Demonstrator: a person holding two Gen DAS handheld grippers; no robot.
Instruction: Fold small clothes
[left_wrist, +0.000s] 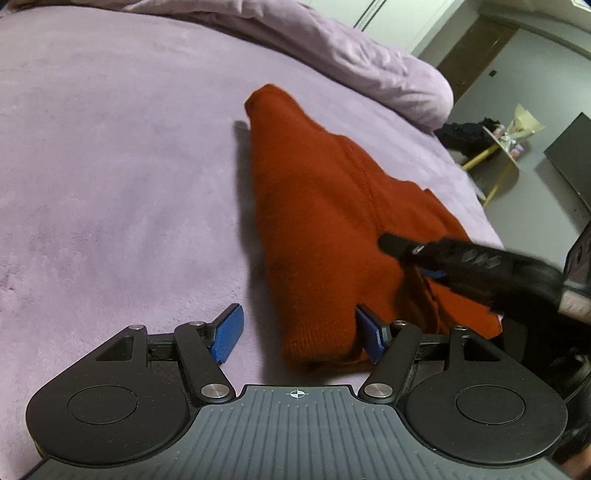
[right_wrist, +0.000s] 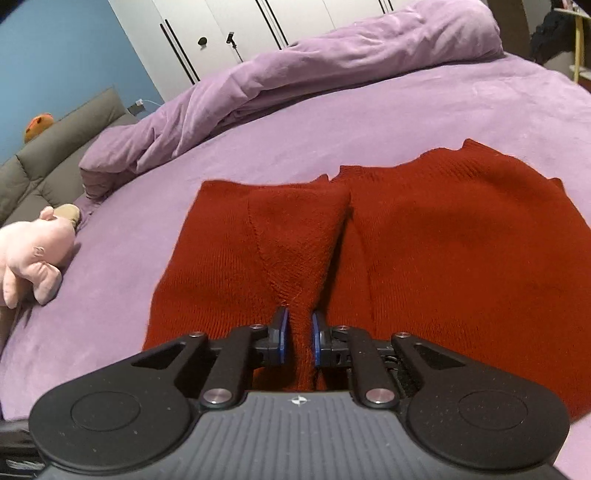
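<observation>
A rust-red knit garment lies partly folded on the lilac bed sheet. My left gripper is open at the garment's near corner. That corner lies between the blue pads, close against the right pad, and the left pad stands apart over bare sheet. In the right wrist view the garment spreads flat, with a raised ridge of knit running toward me. My right gripper is shut on that ridge. The left wrist view shows the right gripper low on the garment's right part.
A rumpled lilac duvet lies heaped along the far side of the bed. A pink plush toy lies at the left by a grey padded headboard. Beyond the bed's right edge stands a yellow-legged side table.
</observation>
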